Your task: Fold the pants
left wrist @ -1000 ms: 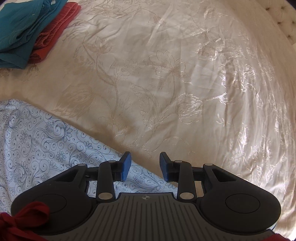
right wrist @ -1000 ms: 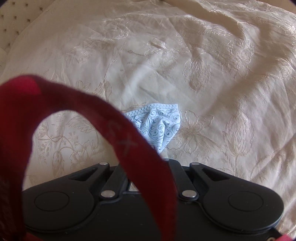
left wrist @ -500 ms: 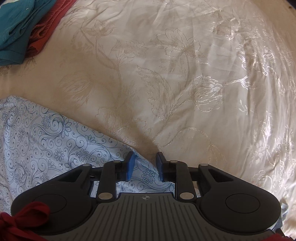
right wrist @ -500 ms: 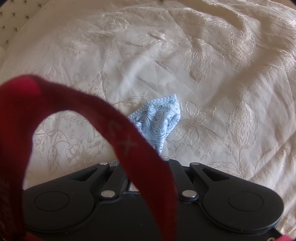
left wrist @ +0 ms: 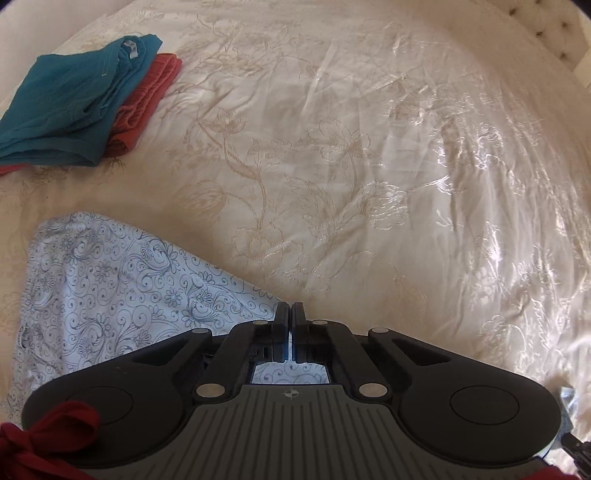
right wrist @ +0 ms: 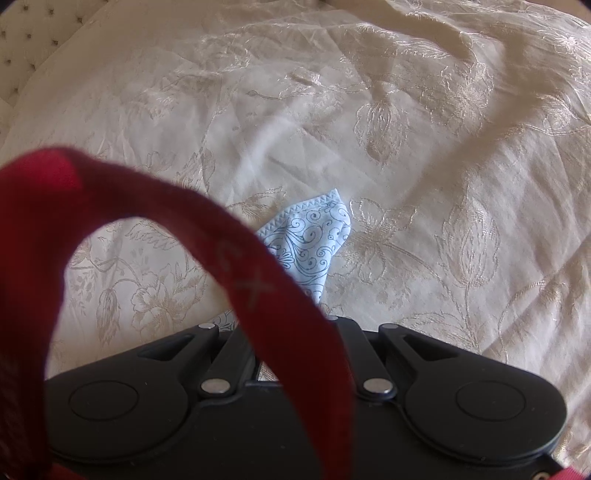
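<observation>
The light-blue pants (left wrist: 110, 295) with a dark swirl print lie spread on the cream bedspread (left wrist: 369, 147) at the lower left of the left wrist view. My left gripper (left wrist: 291, 314) sits at their right edge, jaws closing tight together with the cloth's edge pinched between them. More of the print shows through the gap behind the fingers. In the right wrist view a hemmed corner of the pants (right wrist: 314, 240) pokes out ahead of my right gripper (right wrist: 295, 325). A red strap (right wrist: 240, 266) hides its fingertips, and the jaws look shut on the fabric.
A folded teal garment (left wrist: 74, 99) lies on a folded orange-red one (left wrist: 147, 99) at the far left of the bed. A tufted headboard (left wrist: 554, 33) rims the far right corner. The embroidered bedspread (right wrist: 406, 147) is wrinkled around the pants.
The left jaws went from wide open over the pants' edge to fully shut on it, and the left gripper rose and pulled back. The right gripper held still on its corner.
</observation>
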